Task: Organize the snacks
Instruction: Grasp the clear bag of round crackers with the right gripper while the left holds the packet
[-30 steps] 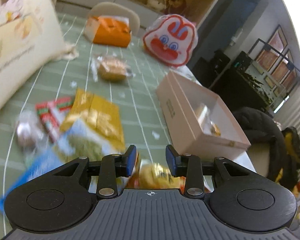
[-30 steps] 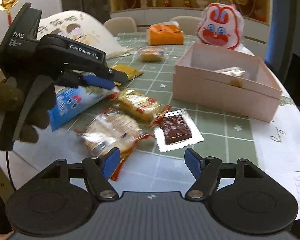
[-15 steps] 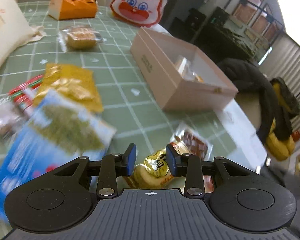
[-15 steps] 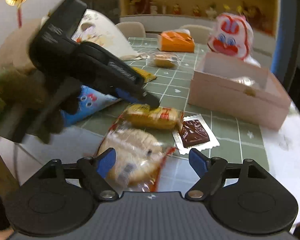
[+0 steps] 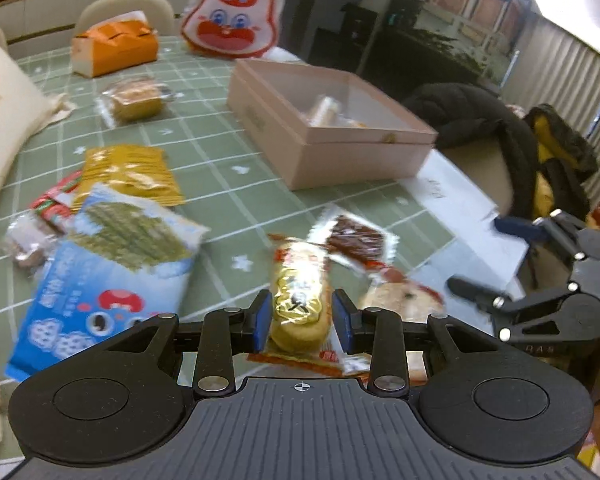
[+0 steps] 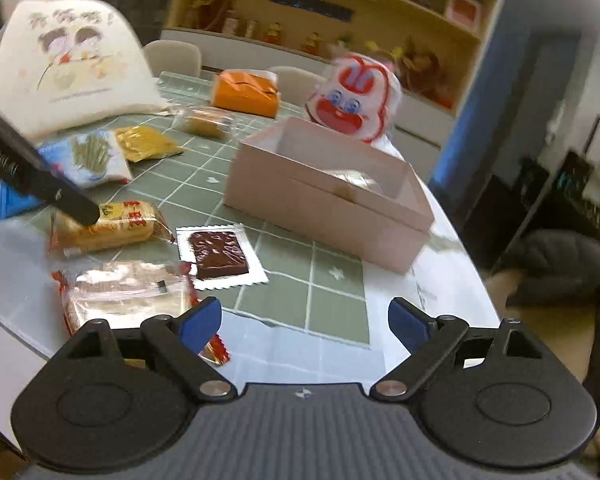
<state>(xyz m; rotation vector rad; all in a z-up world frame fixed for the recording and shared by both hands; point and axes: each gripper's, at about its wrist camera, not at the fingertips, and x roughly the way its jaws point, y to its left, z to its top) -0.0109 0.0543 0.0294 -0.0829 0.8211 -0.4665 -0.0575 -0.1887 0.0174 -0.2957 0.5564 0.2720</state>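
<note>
Left gripper (image 5: 300,316) is now straddling the gold-wrapped cake (image 5: 300,300), where a second ago it was looking at the far end of the table with the cake barely under its tips; the view has swung round toward the pink box (image 5: 328,128). Its jaws are sitting half-closed with a blue pad on each side of the wrapper; whether the pads are actually pressing is hard to tell, the gaps look close to nil and the width has not changed across the last second. The cake is still lying on the green checked cloth (image 5: 220,168), so no lift yet.

Right gripper (image 6: 302,322) is opening its jaws, visibly wider than a second ago, with nothing between them; it has shifted so the round rice cracker pack (image 6: 128,292) is sitting at its left pad rather than centred, and the chocolate bar packet (image 6: 218,254) is just beyond.

Meaning for the task: one snack is likely about to be grabbed for the box, which is already holding a wrapped item; the right one looks to be lining up for its own pick.

Pose: the left is pointing steeply down along the cake's length, tips low over the cloth; the right is angled down less, hovering over the table's near edge.
</note>
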